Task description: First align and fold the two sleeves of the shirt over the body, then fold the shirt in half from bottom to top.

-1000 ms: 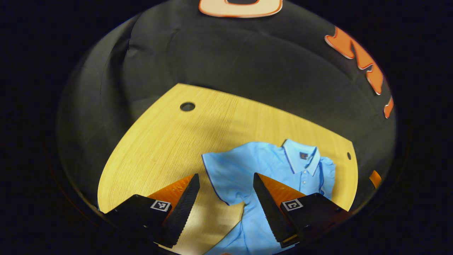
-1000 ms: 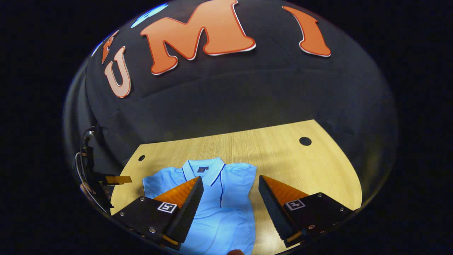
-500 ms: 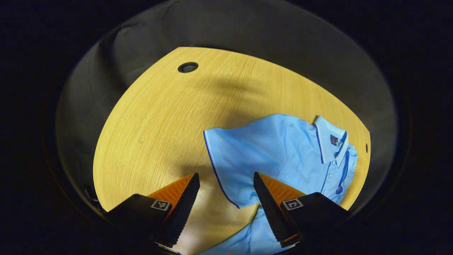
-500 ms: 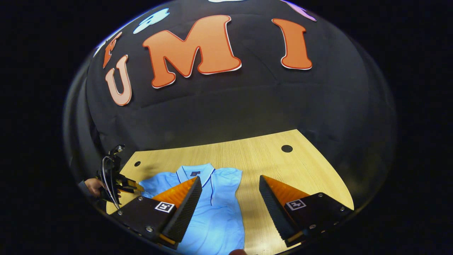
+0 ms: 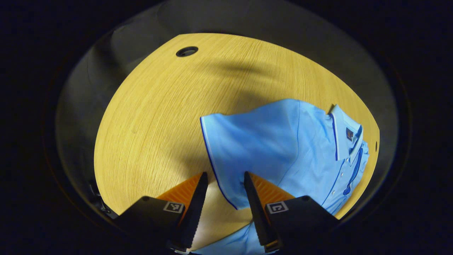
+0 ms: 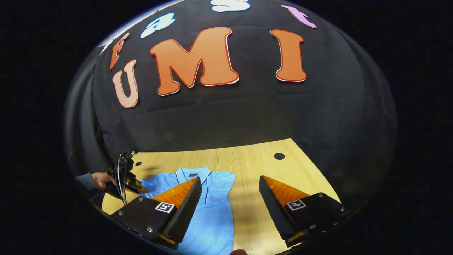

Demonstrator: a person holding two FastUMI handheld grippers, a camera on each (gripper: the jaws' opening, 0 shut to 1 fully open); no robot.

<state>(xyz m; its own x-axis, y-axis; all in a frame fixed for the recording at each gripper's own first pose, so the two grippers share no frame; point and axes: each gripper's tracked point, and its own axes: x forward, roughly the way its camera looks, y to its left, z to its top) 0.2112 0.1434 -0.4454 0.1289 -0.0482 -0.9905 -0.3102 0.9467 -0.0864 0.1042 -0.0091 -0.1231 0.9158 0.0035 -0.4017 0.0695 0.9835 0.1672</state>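
Note:
A light blue polo shirt (image 5: 283,148) lies flat on the wooden table (image 5: 148,117), its collar (image 5: 345,131) to the right in the left gripper view. One short sleeve (image 5: 240,141) spreads toward me. My left gripper (image 5: 225,175) is low over it, open with a narrow gap, and the sleeve's dark-trimmed hem runs between the fingers. In the right gripper view the shirt (image 6: 212,212) lies below my right gripper (image 6: 230,179), which hangs open above the table with nothing in it. The left gripper (image 6: 136,186) and the hand (image 6: 101,179) holding it are at the shirt's left side.
A round cable hole (image 5: 187,51) sits at the table's far left corner in the left gripper view, another hole (image 6: 279,156) at the far right in the right gripper view. Bare wood (image 6: 254,163) lies right of the shirt. Black cloth walls surround the table.
My left gripper has dropped toward the sleeve and its fingers have drawn closer together around the hem. My right gripper has risen and pulled back from the shirt, still open.

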